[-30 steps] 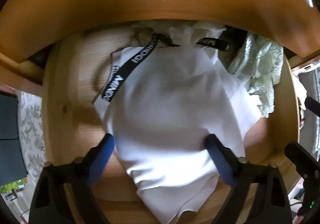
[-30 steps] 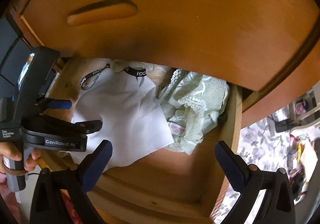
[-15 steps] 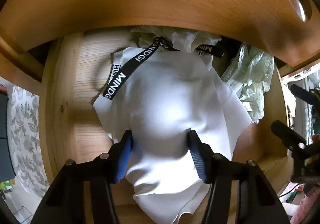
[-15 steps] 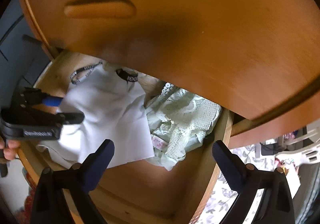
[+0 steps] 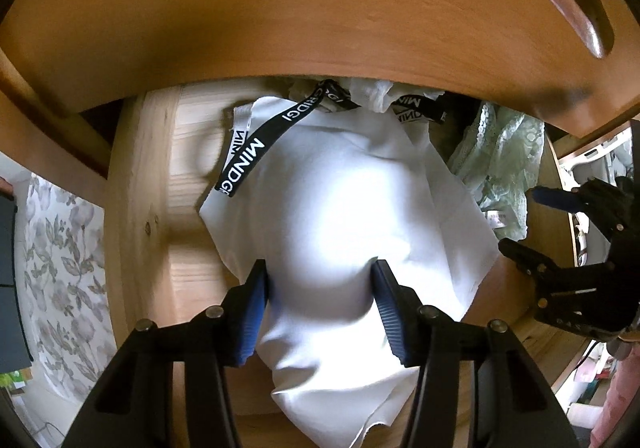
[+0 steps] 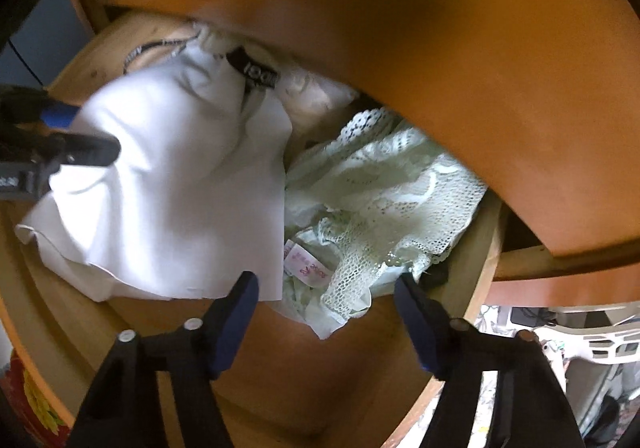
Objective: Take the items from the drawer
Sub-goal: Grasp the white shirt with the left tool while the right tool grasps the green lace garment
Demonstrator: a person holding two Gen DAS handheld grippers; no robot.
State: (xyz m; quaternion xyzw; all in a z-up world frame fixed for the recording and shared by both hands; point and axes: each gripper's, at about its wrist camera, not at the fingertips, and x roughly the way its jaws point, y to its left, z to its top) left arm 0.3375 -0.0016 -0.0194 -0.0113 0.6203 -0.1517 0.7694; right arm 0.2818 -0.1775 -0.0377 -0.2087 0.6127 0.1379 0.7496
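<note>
Black strap (image 5: 256, 155) on white garment (image 5: 340, 215): white letters "MINDG", "RIDGI".

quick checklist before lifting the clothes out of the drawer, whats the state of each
1. Left gripper pinching the white garment: ok, pads press a bunched fold.
2. Right gripper gripping the green lace garment: not ok, its jaws have just been closing but stand apart, only the lace's near edge between them.
3. Black logo strap free of snags: cannot tell, its far end runs under the drawer front above.
4. Drawer open enough: ok.
</note>
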